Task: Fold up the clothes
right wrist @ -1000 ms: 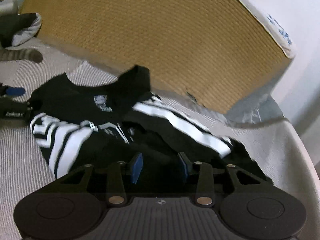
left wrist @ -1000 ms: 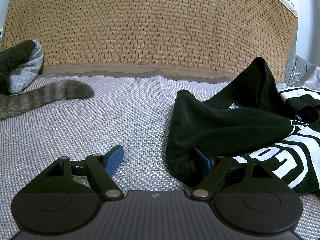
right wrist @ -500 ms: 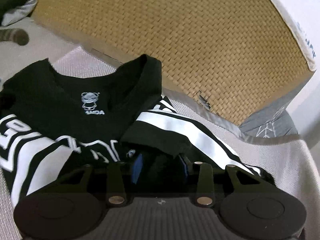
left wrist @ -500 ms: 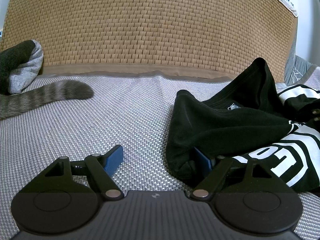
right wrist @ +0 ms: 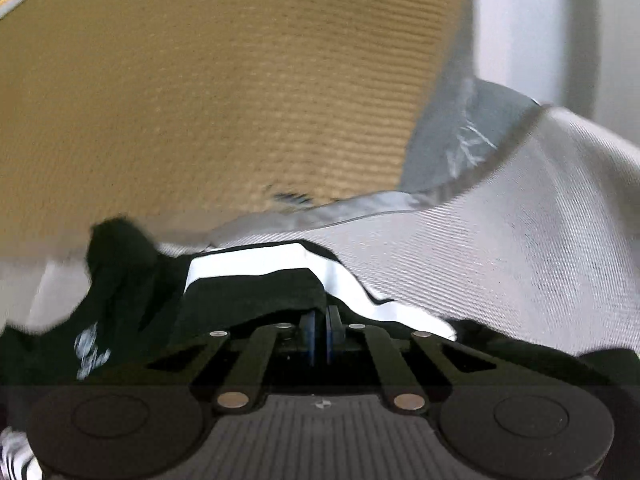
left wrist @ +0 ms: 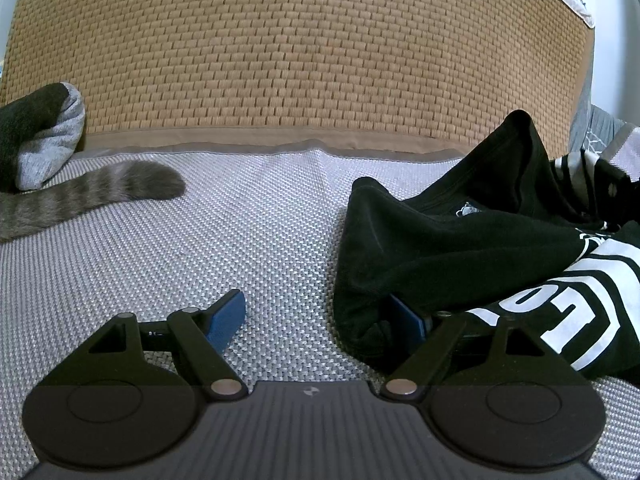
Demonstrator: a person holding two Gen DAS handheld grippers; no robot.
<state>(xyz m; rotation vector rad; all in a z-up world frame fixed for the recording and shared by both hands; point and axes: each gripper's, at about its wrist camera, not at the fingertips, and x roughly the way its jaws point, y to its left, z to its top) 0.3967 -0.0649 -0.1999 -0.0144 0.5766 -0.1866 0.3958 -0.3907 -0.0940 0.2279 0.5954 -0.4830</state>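
Lying crumpled on the grey woven mat [left wrist: 256, 240], the black shirt [left wrist: 460, 256] with white stripes and lettering fills the 3 o'clock side of the left wrist view. Its collar rises toward 1 o'clock against the tan wicker panel [left wrist: 296, 60]. The left gripper [left wrist: 320, 322] sits low on the mat at 6 o'clock with its jaws wide apart. Its left blue pad [left wrist: 228, 322] rests on bare mat, clear of the cloth. Its right pad is tucked under the shirt's near edge, so the cloth lies against it but is not pinched.

At 9 o'clock in that view a grey sock [left wrist: 44, 136] lies against the panel. Just below it is a striped furry tail [left wrist: 100, 196] stretched across the mat.

In the blurred right wrist view, the right gripper [right wrist: 320, 332] has its jaws together, having just been closing. They are clamped on a fold of the shirt [right wrist: 256, 292] at the black-and-white striped part. The fabric drapes from 12 o'clock of the pads down toward 8 o'clock. The mat [right wrist: 520, 240] spreads out to 3 o'clock. The panel [right wrist: 224, 92] fills the upper half, with a grey cushion [right wrist: 460, 140] at 2 o'clock beside it.
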